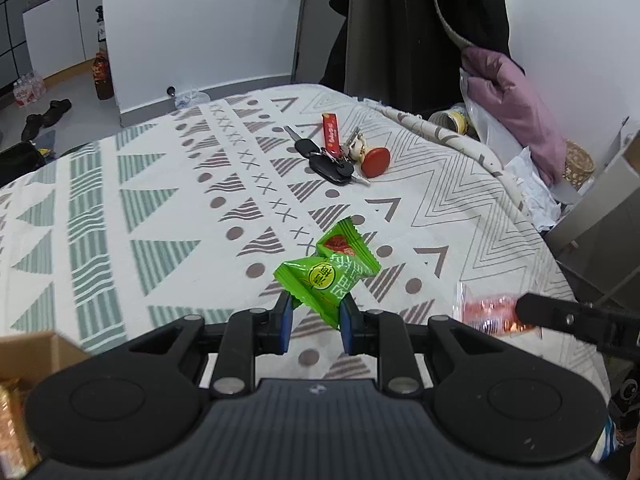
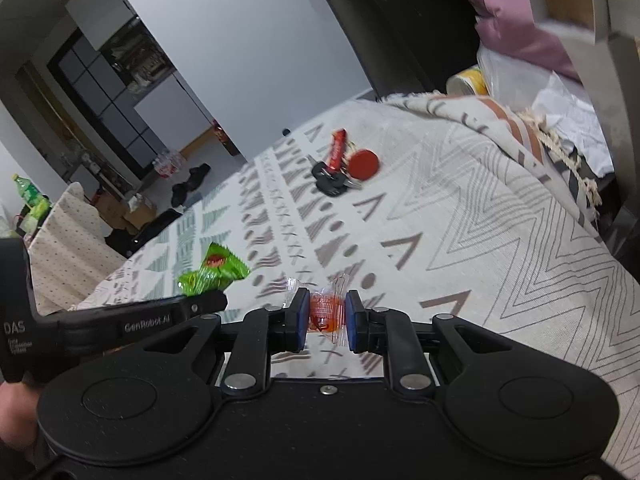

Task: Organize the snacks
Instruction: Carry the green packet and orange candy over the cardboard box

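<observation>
Two views: a patterned tablecloth (image 1: 168, 184) is seen from both wrists, spread over the table.
Left view only: a cardboard box corner (image 1: 28, 354) is shown at the lower left edge, with gold-wrapped contents partly visible.
Right view only: a green soda bottle (image 2: 25, 191) and a dotted fabric-covered seat (image 2: 70, 240) are shown at the far left.
Key bunch (image 1: 332, 156): laid far up the cloth, with a red strap and a red round fob; well apart from both tongs.
Green snack packets (image 1: 326, 270): two are seen, overlapping; the nearer one is pinched at its lower end by the left gripper (image 1: 316, 322), its blue pads pressed onto the wrapper.
Red candy (image 2: 326, 312): a clear-wrapped piece is clamped between the blue pads of the right gripper (image 2: 327, 318), above the cloth's near edge, to the right of the green packets.
</observation>
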`<action>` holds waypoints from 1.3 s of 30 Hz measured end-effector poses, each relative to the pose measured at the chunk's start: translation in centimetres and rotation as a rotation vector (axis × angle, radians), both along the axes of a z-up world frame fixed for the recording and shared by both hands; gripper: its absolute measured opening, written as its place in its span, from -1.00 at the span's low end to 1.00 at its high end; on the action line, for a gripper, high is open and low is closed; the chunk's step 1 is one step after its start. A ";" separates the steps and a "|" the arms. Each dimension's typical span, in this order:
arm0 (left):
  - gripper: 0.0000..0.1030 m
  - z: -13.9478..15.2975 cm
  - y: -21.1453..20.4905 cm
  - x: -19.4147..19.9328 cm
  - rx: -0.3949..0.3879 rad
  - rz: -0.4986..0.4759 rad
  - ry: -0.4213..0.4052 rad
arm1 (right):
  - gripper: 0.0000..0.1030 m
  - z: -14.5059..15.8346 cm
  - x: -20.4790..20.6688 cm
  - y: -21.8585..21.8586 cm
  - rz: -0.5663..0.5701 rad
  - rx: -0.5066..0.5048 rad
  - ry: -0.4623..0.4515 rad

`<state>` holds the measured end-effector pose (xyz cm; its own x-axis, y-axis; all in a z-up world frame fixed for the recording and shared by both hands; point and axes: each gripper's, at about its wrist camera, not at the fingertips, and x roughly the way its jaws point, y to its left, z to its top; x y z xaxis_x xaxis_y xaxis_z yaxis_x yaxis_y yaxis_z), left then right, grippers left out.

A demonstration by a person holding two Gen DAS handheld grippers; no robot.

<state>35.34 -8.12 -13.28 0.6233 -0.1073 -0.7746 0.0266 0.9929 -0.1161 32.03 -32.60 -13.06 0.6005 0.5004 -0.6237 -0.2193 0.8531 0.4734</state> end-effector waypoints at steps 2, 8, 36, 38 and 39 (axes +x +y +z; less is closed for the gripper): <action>-0.56 0.7 0.4 -1.0 -0.002 0.013 -0.009 | -0.64 0.7 -0.6 0.2 0.003 0.006 -0.016; -0.56 3.1 2.1 -3.8 -0.009 0.051 -0.041 | -0.64 2.5 -2.3 1.4 0.031 0.015 -0.054; -0.56 9.2 10.8 -14.6 -0.043 0.152 -0.145 | -0.65 7.3 -8.7 10.6 0.153 0.016 -0.160; -0.56 9.2 11.5 -15.3 -0.046 0.164 -0.146 | -0.64 7.4 -9.1 11.4 0.164 0.015 -0.164; -0.56 9.2 11.9 -15.7 -0.048 0.172 -0.147 | -0.64 7.4 -9.3 11.7 0.170 0.015 -0.166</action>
<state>19.63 3.83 -4.05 0.7412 -0.0241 -0.6708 -0.1225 0.9777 -0.1705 22.76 -20.88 -5.63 0.6005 0.6115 -0.5151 -0.4346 0.7904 0.4317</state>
